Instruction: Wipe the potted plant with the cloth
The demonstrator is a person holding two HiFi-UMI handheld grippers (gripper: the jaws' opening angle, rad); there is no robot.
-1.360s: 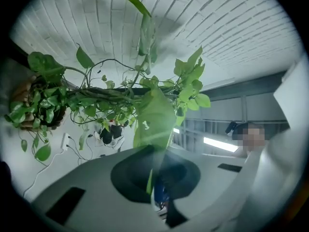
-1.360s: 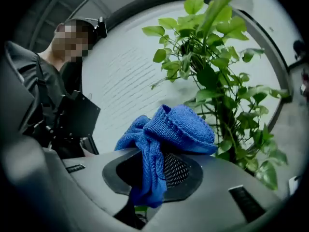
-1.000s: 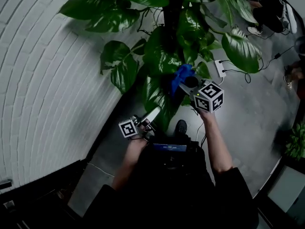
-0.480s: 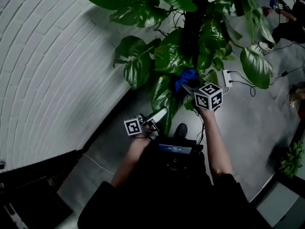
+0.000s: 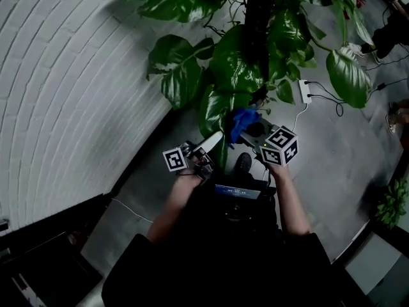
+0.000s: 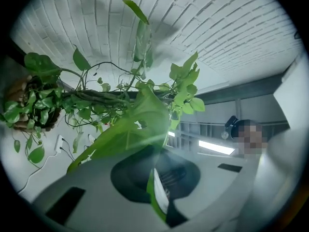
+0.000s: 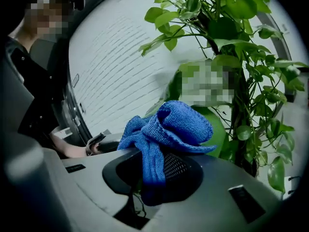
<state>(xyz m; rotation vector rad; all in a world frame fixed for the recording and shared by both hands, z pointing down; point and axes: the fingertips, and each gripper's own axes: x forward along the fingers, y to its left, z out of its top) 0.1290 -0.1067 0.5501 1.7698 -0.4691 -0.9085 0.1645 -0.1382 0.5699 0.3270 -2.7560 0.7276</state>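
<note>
The potted plant (image 5: 255, 50) climbs a dark pole and carries large green leaves. In the head view my left gripper (image 5: 215, 139) sits low beside the plant, shut on the tip of a long lower leaf (image 5: 217, 117). In the left gripper view that leaf (image 6: 126, 135) runs out from between the jaws, its edge pinched at the left gripper (image 6: 156, 193). My right gripper (image 5: 250, 129) is shut on a bunched blue cloth (image 5: 243, 118), which lies against the same leaf just right of the left jaws. The cloth (image 7: 166, 126) bulges above the right gripper (image 7: 153, 178), with the leaf behind it.
A white brick wall (image 5: 70, 75) curves along the left. A white power strip (image 5: 305, 91) with cables lies on the grey floor right of the plant. A seated person (image 5: 393, 34) is at the top right. A small plant (image 5: 391, 203) stands at the right edge.
The right gripper has slid the cloth down the leaf toward me, ending close beside the left gripper. The left gripper has kept its hold on the leaf tip.
</note>
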